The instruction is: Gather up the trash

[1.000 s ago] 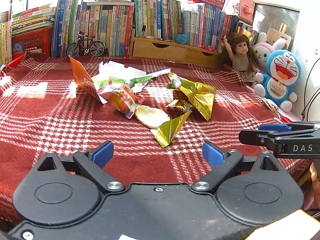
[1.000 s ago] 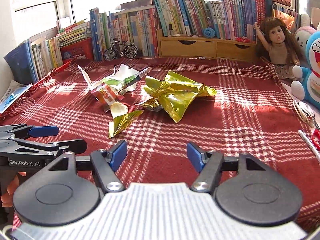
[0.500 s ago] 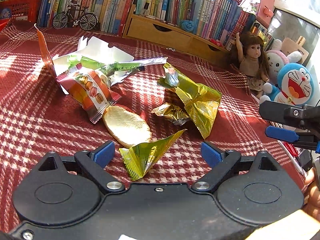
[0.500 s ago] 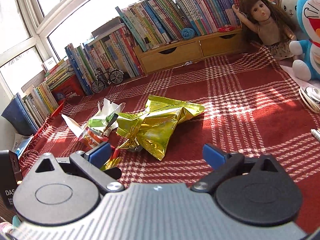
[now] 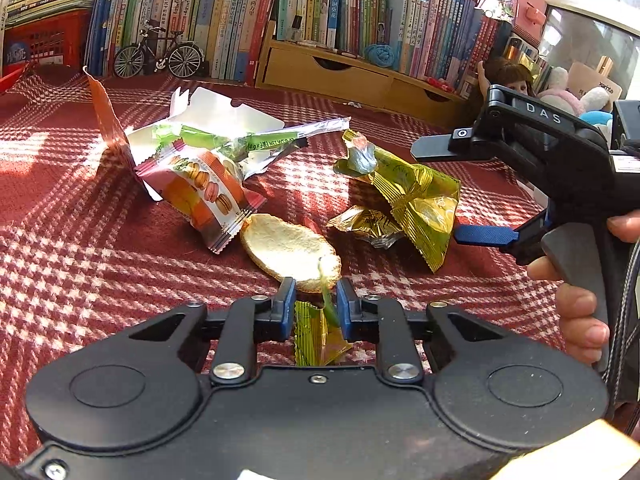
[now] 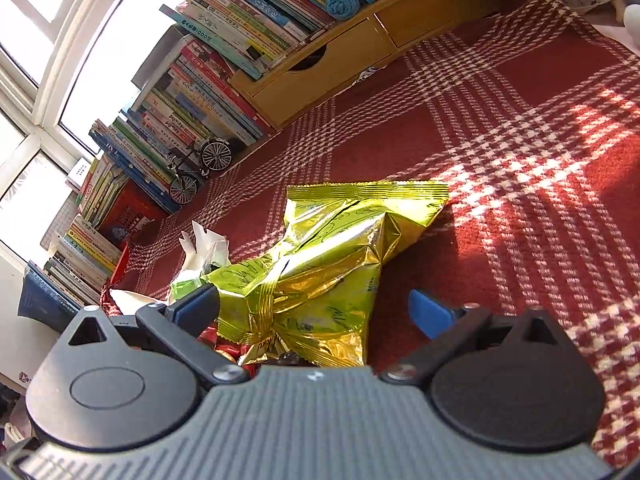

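Trash lies on the red plaid cloth [image 5: 60, 248]. My left gripper [image 5: 316, 306] is shut on a small gold-green wrapper scrap [image 5: 316, 336], just in front of a round rice cracker [image 5: 290, 246]. A macaron snack packet [image 5: 200, 192], a white torn box [image 5: 224, 114] and a green-silver stick wrapper [image 5: 276, 142] lie behind it. My right gripper [image 6: 314, 306] stands open around the near end of the big crumpled gold bag [image 6: 332, 256], also seen from the left wrist view as the gold bag [image 5: 416, 196] between its fingers [image 5: 484, 235].
Rows of books [image 5: 240, 12], a wooden drawer unit [image 5: 340, 76] and a model bicycle [image 5: 158, 54] line the back edge. A doll [image 5: 508, 76] and plush toys [image 5: 568, 98] stand at the right. A red basket [image 5: 36, 42] is at the back left.
My left gripper moved forward and closed on the small gold scrap. The right gripper swung left and down, bringing its open fingers around the big gold bag.
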A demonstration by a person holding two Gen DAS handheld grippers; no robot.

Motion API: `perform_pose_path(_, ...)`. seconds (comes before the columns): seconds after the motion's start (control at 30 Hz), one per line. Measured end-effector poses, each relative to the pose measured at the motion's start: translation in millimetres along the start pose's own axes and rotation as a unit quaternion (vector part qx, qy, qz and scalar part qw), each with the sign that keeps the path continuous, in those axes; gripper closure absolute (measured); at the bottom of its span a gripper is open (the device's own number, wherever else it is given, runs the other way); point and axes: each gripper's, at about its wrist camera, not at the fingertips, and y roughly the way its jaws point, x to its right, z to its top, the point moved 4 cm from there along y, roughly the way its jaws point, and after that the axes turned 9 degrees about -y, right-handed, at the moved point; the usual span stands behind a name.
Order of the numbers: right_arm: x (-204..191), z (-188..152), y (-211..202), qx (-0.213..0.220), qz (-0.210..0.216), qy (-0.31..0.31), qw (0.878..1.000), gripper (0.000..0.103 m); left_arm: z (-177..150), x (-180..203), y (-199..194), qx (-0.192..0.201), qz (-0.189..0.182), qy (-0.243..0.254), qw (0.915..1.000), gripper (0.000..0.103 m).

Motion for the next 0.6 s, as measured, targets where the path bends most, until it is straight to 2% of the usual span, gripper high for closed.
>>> perform_pose_path(0.2,1.0,6.3,7.4,0.002,0.005,0.021,1.0,0.0,-1.9,-0.1,-16.1,0.016,-0.002,0.021,0.9996,0.084)
perform_pose_path(0.3,-0.5,6.4,6.8,0.0,0.008,0.027,1.0,0.011,-2.5,-3.3,-21.2,0.015,-0.004,0.018,0.9997,0.084)
perform_pose_path(0.33,-1.5,6.2,6.1,-0.001,0.006,0.026,1.0,0.019,-2.4,-5.0,-23.5,0.015,-0.005,0.017,0.9997,0.084)
perform_pose_path(0.37,-2.5,5.6,4.8,0.0,0.002,0.023,1.0,0.031,-2.3,-6.3,-25.7,0.016,-0.005,0.015,0.9997,0.084)
perform_pose_path(0.6,-16.0,-2.2,-20.4,0.035,-0.008,-0.022,0.999,0.039,-4.8,-11.9,-40.7,0.018,-0.004,0.015,0.9997,0.084)
